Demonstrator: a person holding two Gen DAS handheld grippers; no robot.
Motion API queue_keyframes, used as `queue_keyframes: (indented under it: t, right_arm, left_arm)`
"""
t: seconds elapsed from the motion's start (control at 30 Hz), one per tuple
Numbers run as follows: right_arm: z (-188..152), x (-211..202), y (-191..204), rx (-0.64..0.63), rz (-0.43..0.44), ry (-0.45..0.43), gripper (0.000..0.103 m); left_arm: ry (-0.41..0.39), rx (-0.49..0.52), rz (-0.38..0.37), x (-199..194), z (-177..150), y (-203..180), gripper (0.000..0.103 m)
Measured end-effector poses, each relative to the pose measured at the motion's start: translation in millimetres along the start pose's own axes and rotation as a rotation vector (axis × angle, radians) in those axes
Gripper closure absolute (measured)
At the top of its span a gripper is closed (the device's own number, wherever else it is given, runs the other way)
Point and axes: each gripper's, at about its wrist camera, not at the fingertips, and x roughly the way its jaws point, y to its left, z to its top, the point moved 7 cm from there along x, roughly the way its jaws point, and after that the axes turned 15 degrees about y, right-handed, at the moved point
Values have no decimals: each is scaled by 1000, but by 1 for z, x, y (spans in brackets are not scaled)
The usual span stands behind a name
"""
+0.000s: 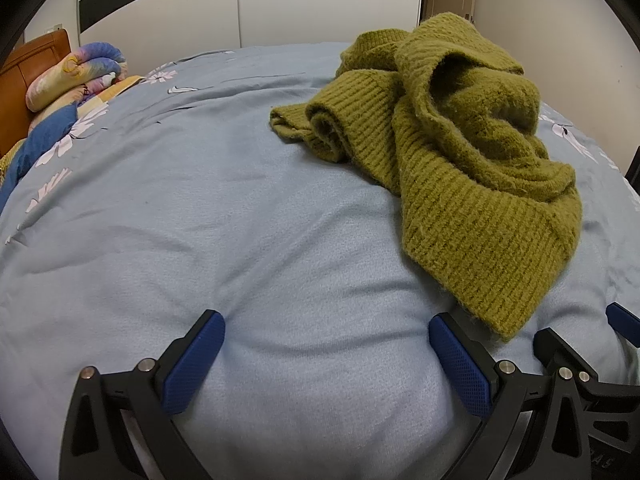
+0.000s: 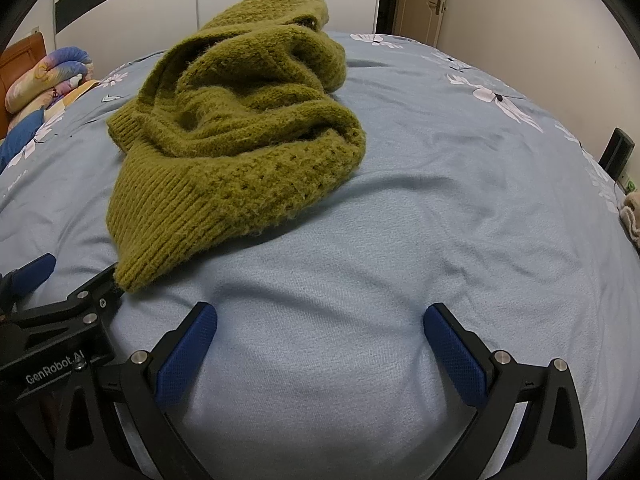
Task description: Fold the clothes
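An olive-green knit sweater (image 1: 460, 152) lies crumpled in a heap on the light blue bedspread (image 1: 240, 220). In the right wrist view the sweater (image 2: 240, 140) sits ahead and to the left. My left gripper (image 1: 326, 324) is open and empty, resting low on the bedspread, with the sweater's ribbed hem just past its right finger. My right gripper (image 2: 320, 316) is open and empty on the bedspread (image 2: 440, 200), the sweater's near corner to its left. Each gripper shows at the edge of the other's view.
A rolled colourful quilt (image 1: 76, 72) and a wooden headboard (image 1: 24, 80) are at the far left. White wardrobe doors (image 1: 320, 0) stand behind the bed. A door (image 2: 424, 4) and a dark device (image 2: 618, 152) are at the right.
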Motion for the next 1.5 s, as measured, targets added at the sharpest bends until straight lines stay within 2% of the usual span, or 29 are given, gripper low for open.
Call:
queue_keyframes:
  t: [0.4,0.5,0.6,0.67,0.73,0.77,0.83,0.87,0.97,1.0,1.07,1.13,1.17,1.2,1.37,1.5]
  right_arm:
    - [0,-31,-17,28,5,82,0]
    - [0,-40,-21,36,6,104,0]
    - [23,-83,-44,84,34,26,0]
    - [52,-105,-50,97,61,-17,0]
    - [81,-110,-49,70,112,-34,0]
    - [81,-112,-44,57,155,-42,0]
    - [124,-99,-20,59,252,-21,0]
    - [144,-86,-7,77,270,-13,0]
    - [192,-51,-13,179,251,-3,2]
    - [201,-38,-15,231,277,32,7]
    - [214,-18,-19,326,327,105,25]
    - [220,-2,-23,411,378,183,58]
    - [220,-3,-21,432,405,199,68]
    - [219,-3,-19,452,432,214,93]
    - [214,-56,-15,323,406,121,94]
    - [169,-120,-29,160,318,103,94]
  left_arm:
    - [33,5,13,1,5,-3,0]
    - [90,19,1,-5,14,-6,0]
    - [84,-9,-69,-23,22,-3,0]
    - [54,-22,-79,-37,28,0,0]
    - [55,-20,-77,-42,35,2,0]
    - [60,-15,-79,-43,37,3,0]
    - [67,-5,-77,-46,41,5,0]
    - [69,0,-83,-49,44,6,0]
    - [67,28,-106,-57,51,10,0]
    - [65,40,-113,-59,54,12,0]
    - [63,88,-98,-63,59,12,0]
    - [64,124,-79,-64,63,11,0]
    - [65,136,-74,-66,65,10,0]
    - [66,147,-68,-67,66,10,0]
    - [76,143,-92,-79,68,14,0]
    - [96,130,-129,-90,65,17,0]
